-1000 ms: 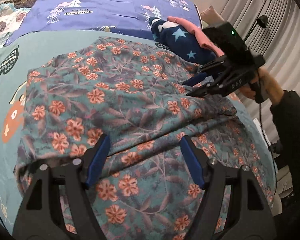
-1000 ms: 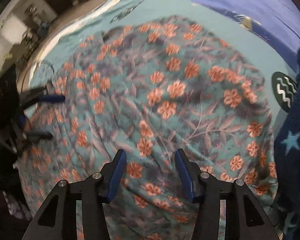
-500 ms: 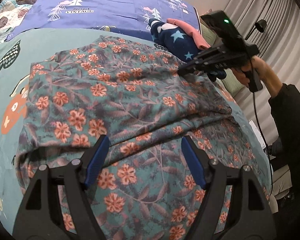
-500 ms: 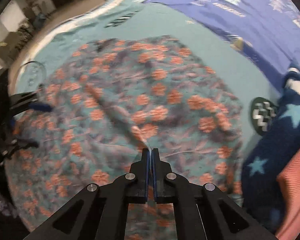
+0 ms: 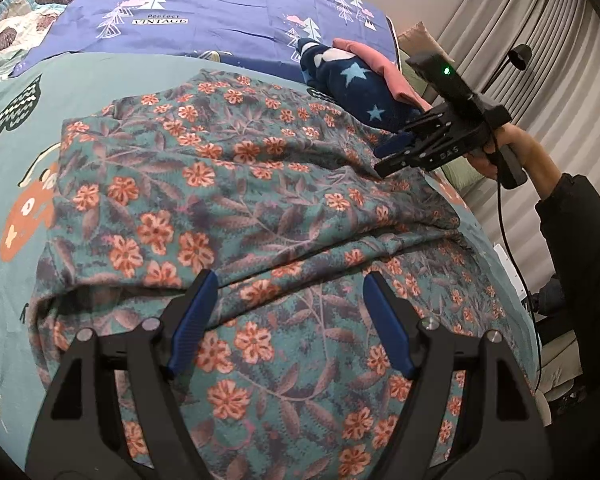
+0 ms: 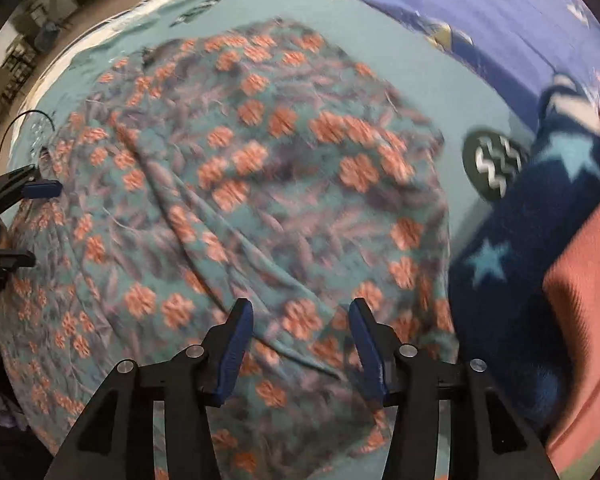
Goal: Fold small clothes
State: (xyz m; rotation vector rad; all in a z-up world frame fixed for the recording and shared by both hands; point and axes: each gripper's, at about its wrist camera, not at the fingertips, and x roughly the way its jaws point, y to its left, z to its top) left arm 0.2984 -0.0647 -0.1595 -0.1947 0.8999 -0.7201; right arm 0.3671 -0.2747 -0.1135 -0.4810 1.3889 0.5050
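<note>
A teal garment with orange flowers [image 5: 236, 200] lies spread on the bed, with a fold ridge across its middle; it fills the right wrist view too [image 6: 260, 184]. My left gripper [image 5: 290, 280] stands open just above the garment's near part, nothing between its fingers. It also shows at the left edge of the right wrist view [image 6: 40, 224]. My right gripper [image 6: 300, 308] points down over the garment's edge close to the star cloth. Its jaws are opening and the cloth lies below them, not pinched. From the left wrist it appears at the garment's far right [image 5: 384, 158].
A navy star-print cloth [image 5: 352, 84] and a pink cloth [image 5: 380, 68] lie piled at the far right of the bed. A blue tree-print cover [image 5: 220, 12] lies behind. Grey curtains [image 5: 500, 20], a cable and a person's dark sleeve [image 5: 580, 248] are on the right.
The right gripper was open, then pinched shut on a fold of the floral garment, and has now let go and opened, shifted toward the star cloth. The left gripper has stayed put.
</note>
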